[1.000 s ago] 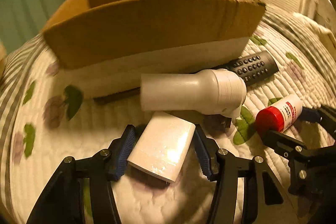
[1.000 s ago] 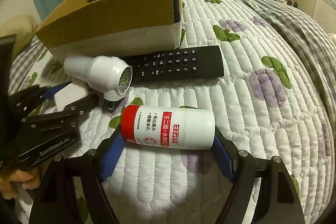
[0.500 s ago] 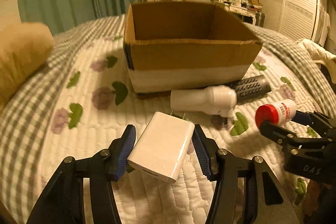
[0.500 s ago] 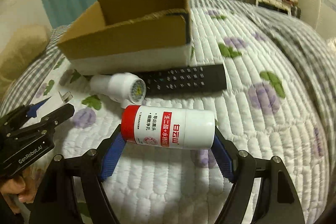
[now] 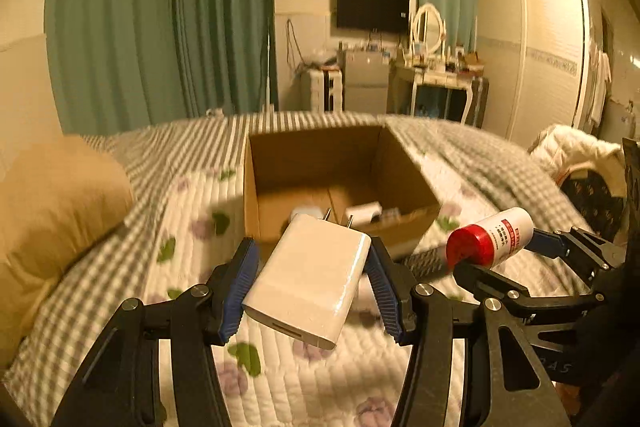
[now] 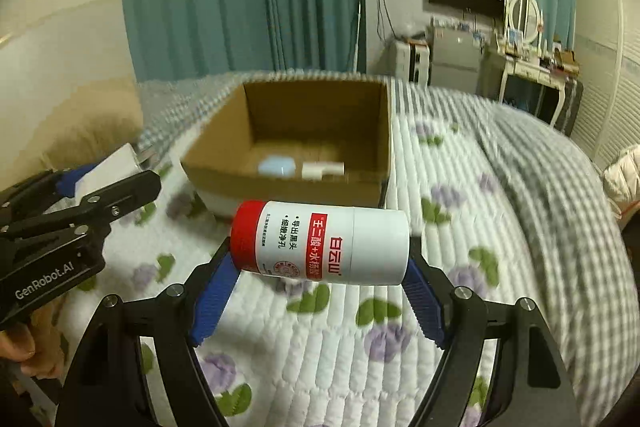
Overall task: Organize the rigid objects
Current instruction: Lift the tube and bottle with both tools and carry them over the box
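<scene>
Carrying, left gripper (image 5: 310, 289): its blue pads clamp the white wall charger (image 5: 308, 277) by its two sides, about half open, prongs pointing far toward the box.
Carrying, right gripper (image 6: 320, 273): jaws set wide, pressing the two ends of the red-capped white bottle (image 6: 320, 242), which lies crosswise, cap to the left.
Quilt (image 6: 460, 227): floral bedspread below both loads, neither touching it.
Cardboard box (image 5: 340, 183): open-topped, just beyond both grippers; a pale blue item (image 6: 276, 167) and a small white item (image 6: 322, 170) lie on its floor.
Risk, bottle: held only end to end, it could pivot or slip out if the hand tilts.
Risk, box: a low approach could catch the near wall; both grippers entering together could collide.
</scene>
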The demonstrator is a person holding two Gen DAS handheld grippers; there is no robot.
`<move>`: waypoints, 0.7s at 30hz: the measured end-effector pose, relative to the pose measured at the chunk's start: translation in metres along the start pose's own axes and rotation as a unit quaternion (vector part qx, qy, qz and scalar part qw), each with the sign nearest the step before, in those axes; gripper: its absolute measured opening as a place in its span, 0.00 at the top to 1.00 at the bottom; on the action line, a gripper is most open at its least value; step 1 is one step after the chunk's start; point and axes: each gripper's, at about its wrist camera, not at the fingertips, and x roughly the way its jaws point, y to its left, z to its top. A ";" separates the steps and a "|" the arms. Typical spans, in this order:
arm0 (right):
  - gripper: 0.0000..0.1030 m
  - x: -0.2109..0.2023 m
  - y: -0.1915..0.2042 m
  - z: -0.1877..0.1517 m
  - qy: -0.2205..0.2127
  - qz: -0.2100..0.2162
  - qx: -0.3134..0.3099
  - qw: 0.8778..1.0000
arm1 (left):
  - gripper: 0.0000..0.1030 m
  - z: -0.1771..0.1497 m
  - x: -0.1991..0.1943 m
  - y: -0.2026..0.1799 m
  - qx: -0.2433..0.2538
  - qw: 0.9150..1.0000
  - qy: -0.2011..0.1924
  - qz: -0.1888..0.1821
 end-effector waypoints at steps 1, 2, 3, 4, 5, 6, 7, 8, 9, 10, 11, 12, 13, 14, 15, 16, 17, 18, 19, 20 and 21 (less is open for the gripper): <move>0.25 -0.004 -0.001 0.005 -0.006 0.001 0.000 1.000 | 0.46 0.006 -0.003 0.001 -0.002 1.000 -0.006 -0.001; 0.25 -0.009 -0.001 0.012 -0.013 0.002 -0.001 1.000 | 0.46 0.011 -0.005 0.001 -0.003 1.000 -0.009 -0.002; 0.25 -0.015 -0.001 0.019 -0.022 0.004 -0.002 1.000 | 0.46 0.015 -0.007 0.001 -0.004 1.000 -0.013 -0.004; 0.25 -0.019 -0.001 0.024 -0.028 0.004 -0.004 1.000 | 0.46 0.020 -0.010 0.002 -0.005 1.000 -0.019 -0.004; 0.25 -0.025 -0.001 0.032 -0.039 0.006 -0.006 0.999 | 0.46 0.023 -0.011 0.002 -0.006 1.000 -0.022 -0.004; 0.25 -0.029 -0.001 0.037 -0.044 0.006 -0.008 0.999 | 0.46 0.027 -0.011 0.003 -0.005 1.000 -0.025 -0.005; 0.25 -0.033 -0.001 0.044 -0.052 0.008 -0.009 0.999 | 0.46 0.031 -0.012 0.003 -0.007 1.000 -0.028 -0.005; 0.25 -0.036 -0.002 0.048 -0.056 0.011 -0.009 0.998 | 0.46 0.036 -0.013 0.003 -0.007 0.999 -0.032 -0.006; 0.25 -0.039 -0.003 0.054 -0.063 0.014 -0.007 0.998 | 0.46 0.039 -0.013 0.003 -0.005 0.999 -0.034 -0.006; 0.25 -0.041 -0.004 0.059 -0.067 0.017 -0.007 0.998 | 0.46 0.044 -0.013 0.003 -0.005 0.999 -0.038 -0.005; 0.25 -0.043 -0.004 0.064 -0.071 0.018 -0.007 0.997 | 0.46 0.048 -0.013 0.004 -0.006 0.999 -0.040 -0.005; 0.25 -0.045 -0.004 0.070 -0.077 0.019 -0.009 0.997 | 0.46 0.052 -0.013 0.004 -0.006 0.999 -0.043 -0.005; 0.25 -0.046 -0.004 0.075 -0.083 0.019 -0.008 0.996 | 0.46 0.057 -0.013 0.004 -0.005 0.999 -0.047 -0.004; 0.25 -0.047 -0.004 0.078 -0.085 0.020 -0.008 0.996 | 0.46 0.059 -0.013 0.004 -0.005 0.999 -0.050 -0.003; 0.25 -0.048 -0.005 0.082 -0.089 0.021 -0.006 0.996 | 0.46 0.062 -0.013 0.004 -0.004 0.999 -0.054 -0.001; 0.25 -0.048 -0.005 0.084 -0.091 0.020 -0.006 0.996 | 0.46 0.065 -0.011 0.004 -0.002 0.998 -0.058 0.000; 0.25 -0.047 -0.006 0.087 -0.093 0.018 -0.006 0.995 | 0.46 0.068 -0.010 0.004 0.000 0.998 -0.061 0.002; 0.25 -0.045 -0.005 0.090 -0.095 0.016 -0.008 0.995 | 0.46 0.072 -0.008 0.005 0.000 0.998 -0.064 0.001; 0.25 -0.043 -0.005 0.093 -0.096 0.015 -0.010 0.995 | 0.46 0.075 -0.005 0.007 -0.001 0.998 -0.065 0.000; 0.25 -0.041 -0.004 0.096 -0.098 0.015 -0.012 0.995 | 0.46 0.078 -0.003 0.007 -0.001 0.998 -0.067 0.002; 0.25 -0.039 -0.004 0.097 -0.100 0.014 -0.013 0.995 | 0.46 0.081 0.000 0.008 0.002 0.998 -0.069 0.005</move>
